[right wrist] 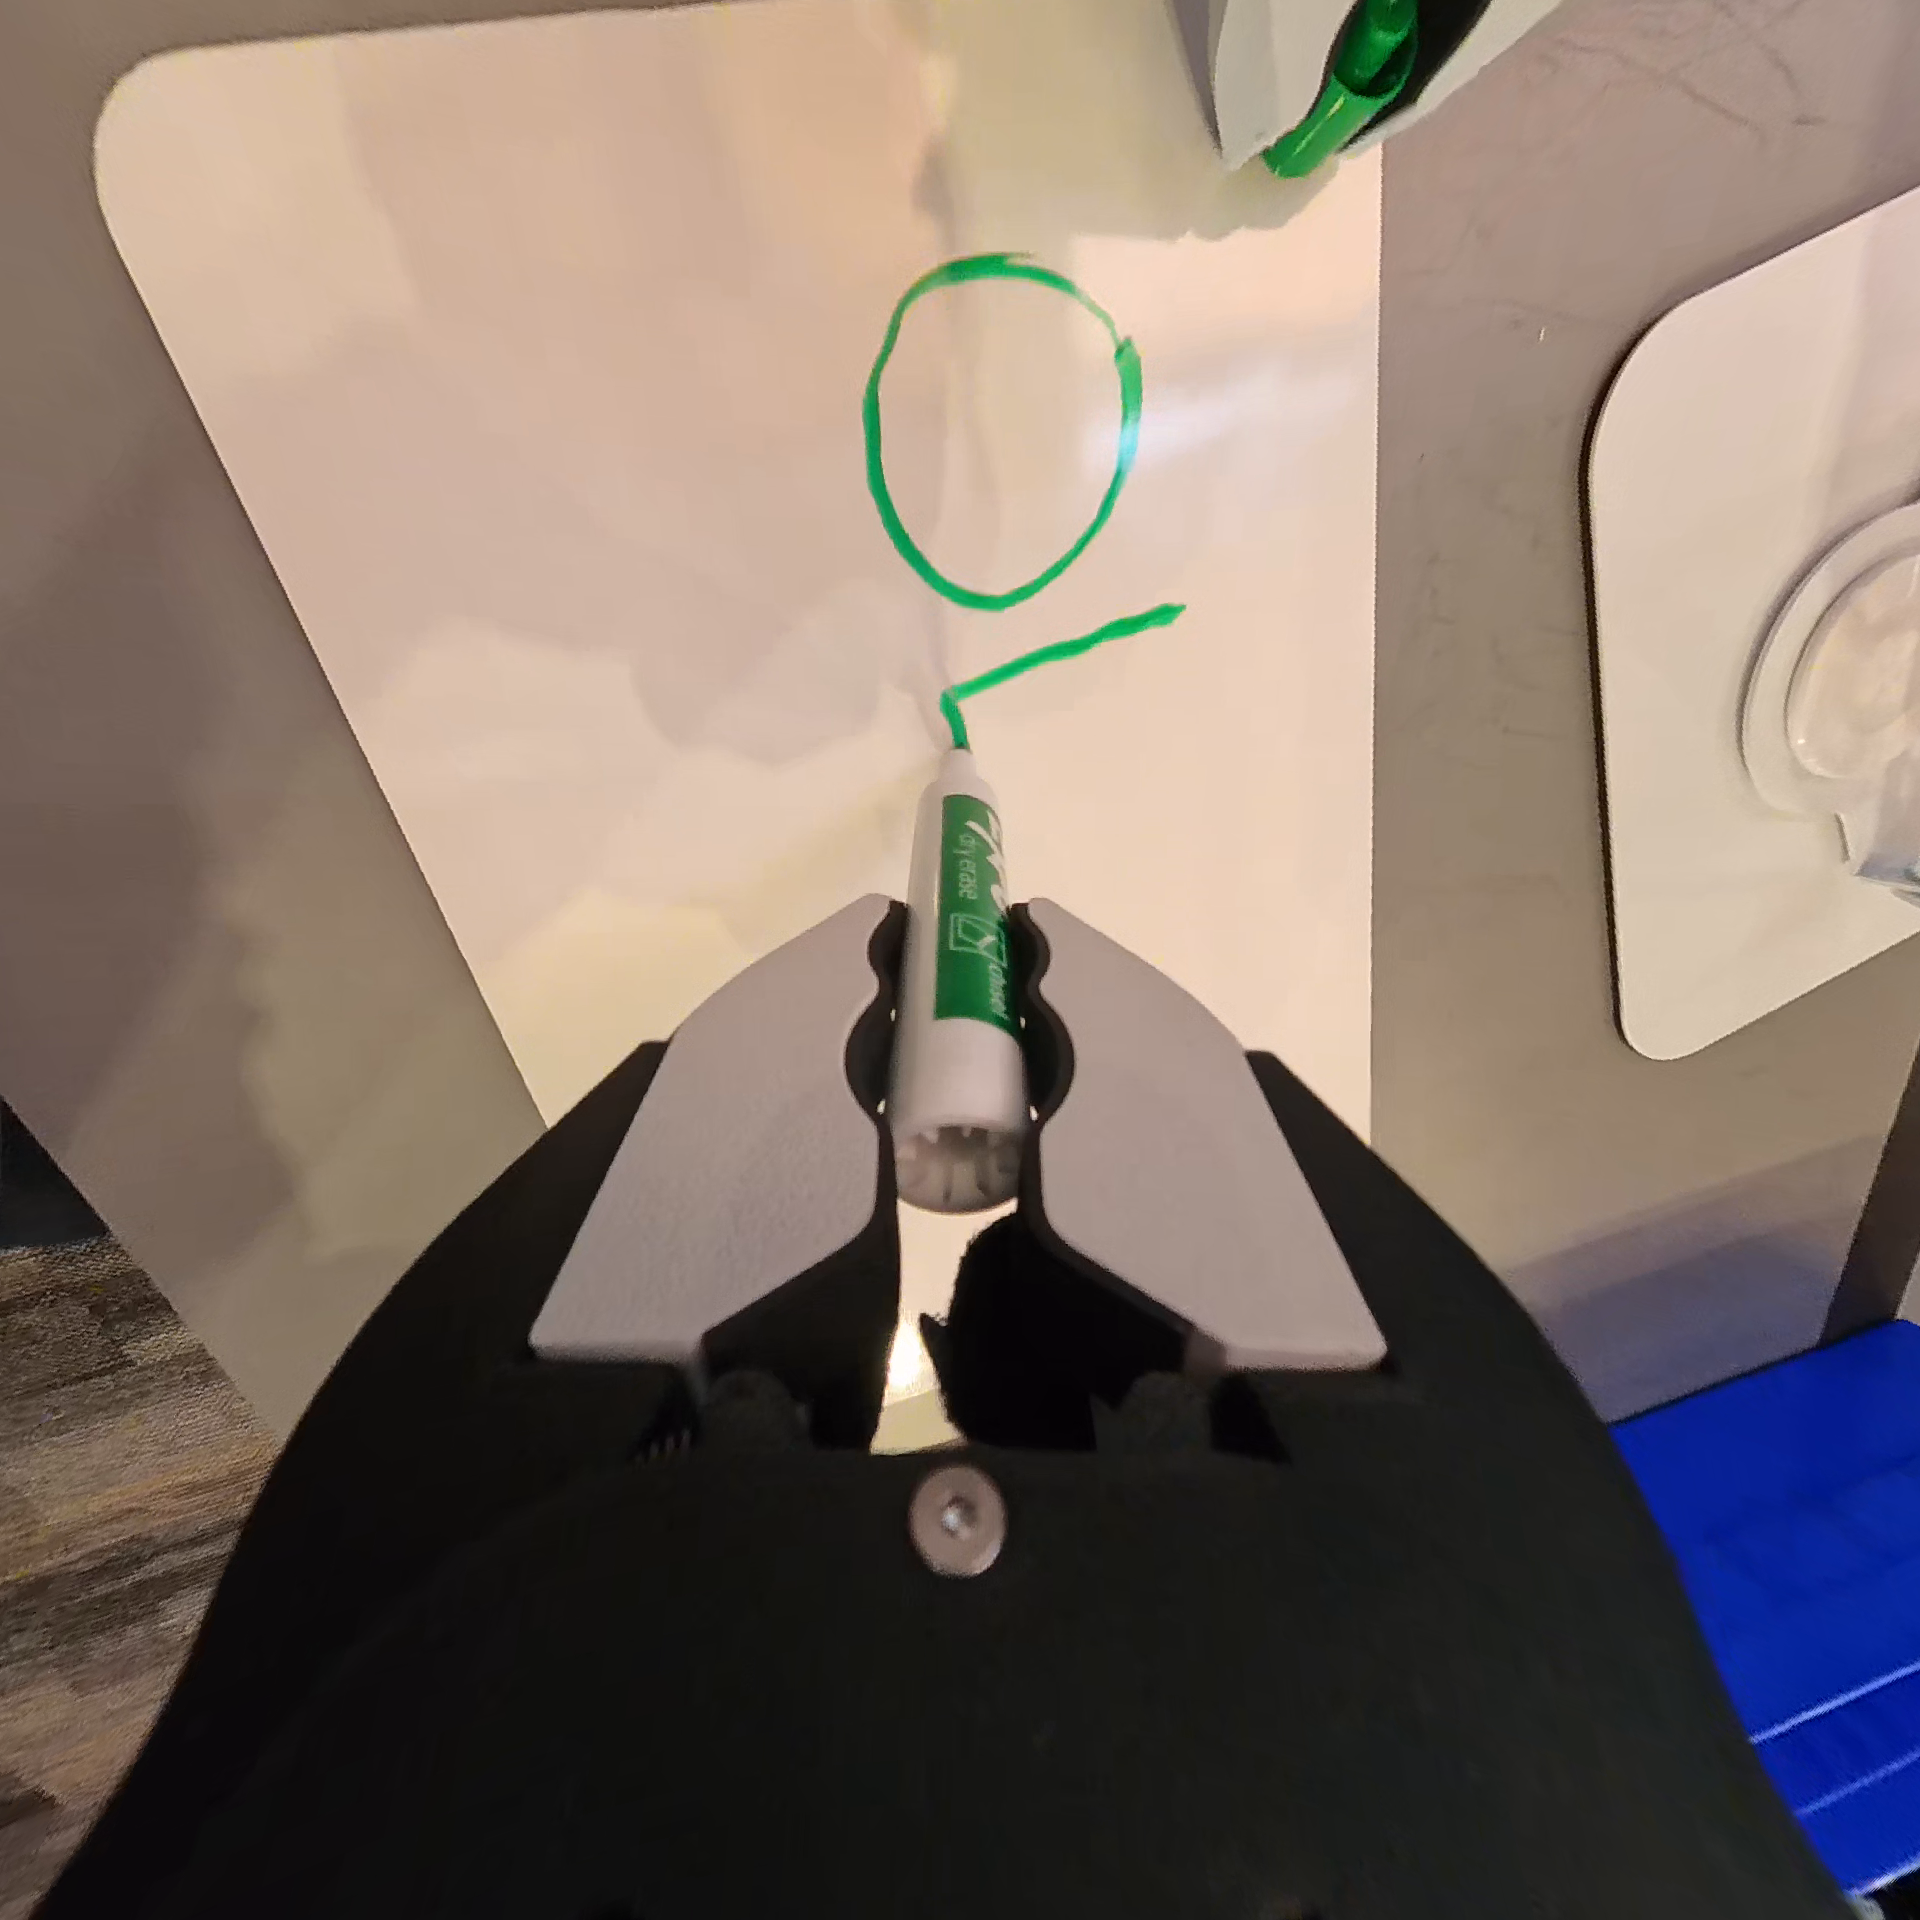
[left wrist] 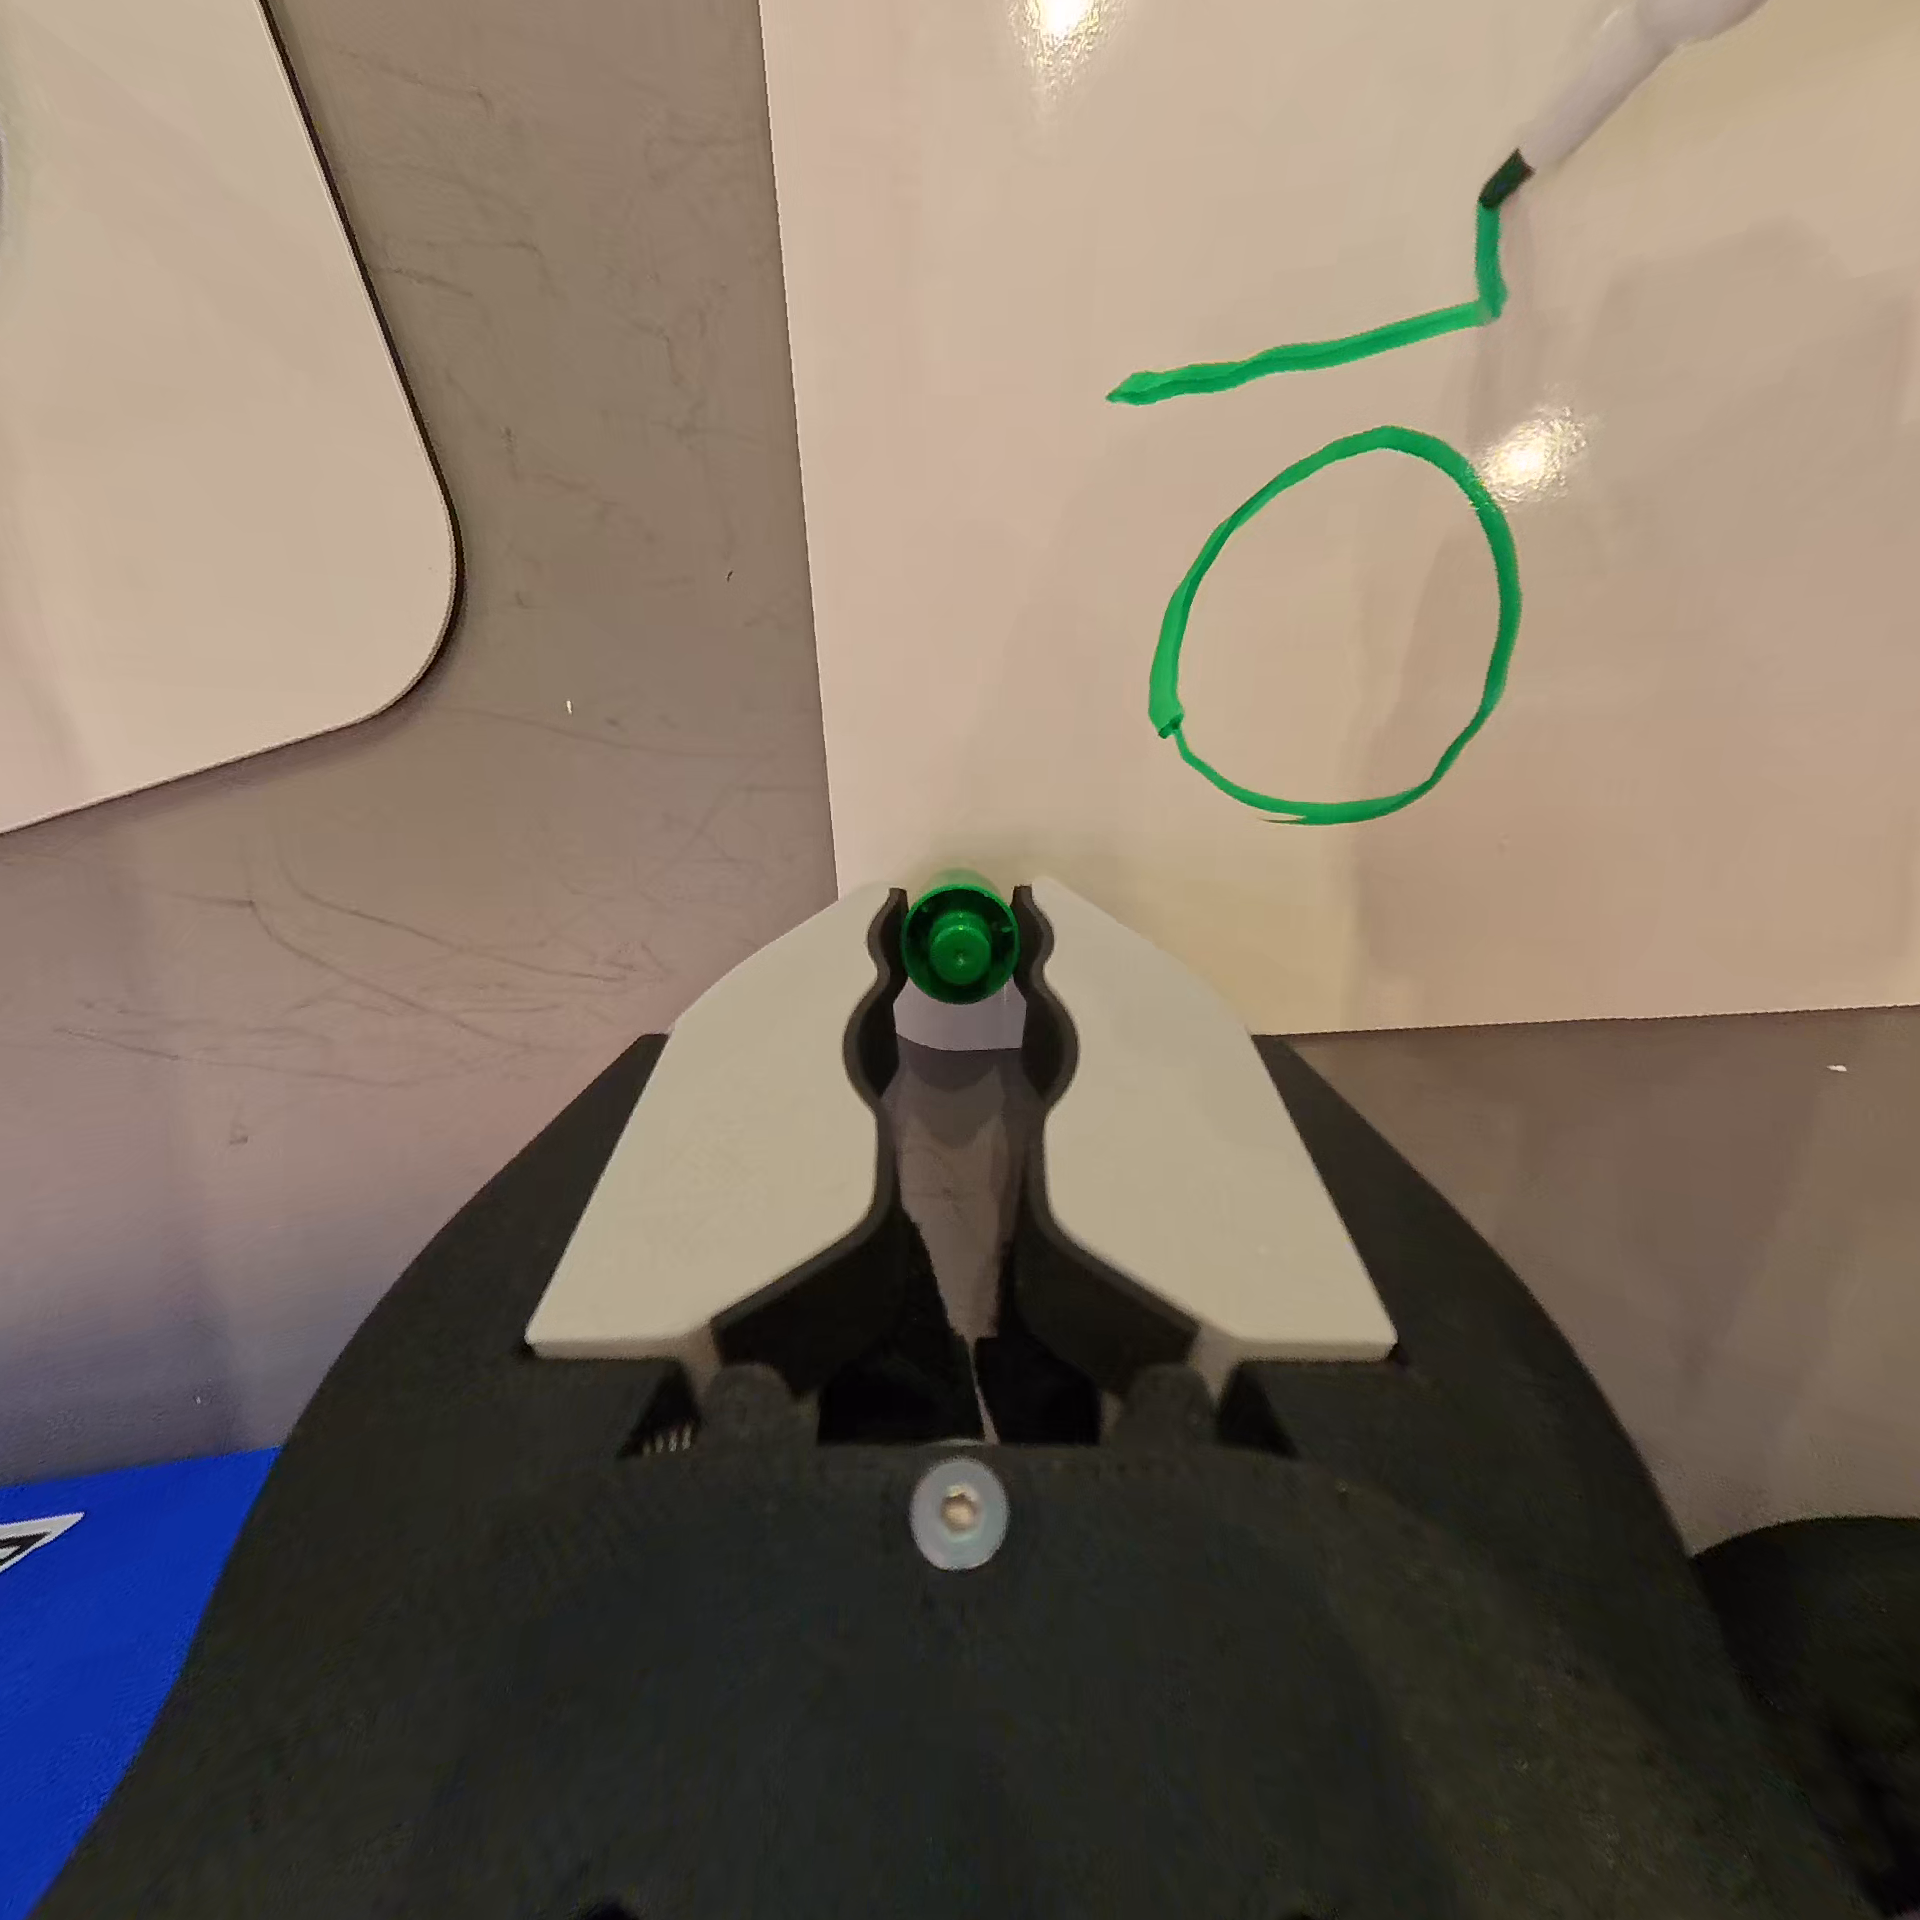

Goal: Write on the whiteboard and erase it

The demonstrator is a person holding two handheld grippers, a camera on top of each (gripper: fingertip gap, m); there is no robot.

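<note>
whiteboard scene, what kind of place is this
Probably an office or lab desk: a small whiteboard lies flat on a scuffed grey table, a second board beside it, patterned carpet below.

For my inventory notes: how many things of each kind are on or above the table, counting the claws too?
Claws: 2, left, right
Whiteboards: 2
Marker: 1
Green cap: 1
Blue item: 1
Total: 7
</note>
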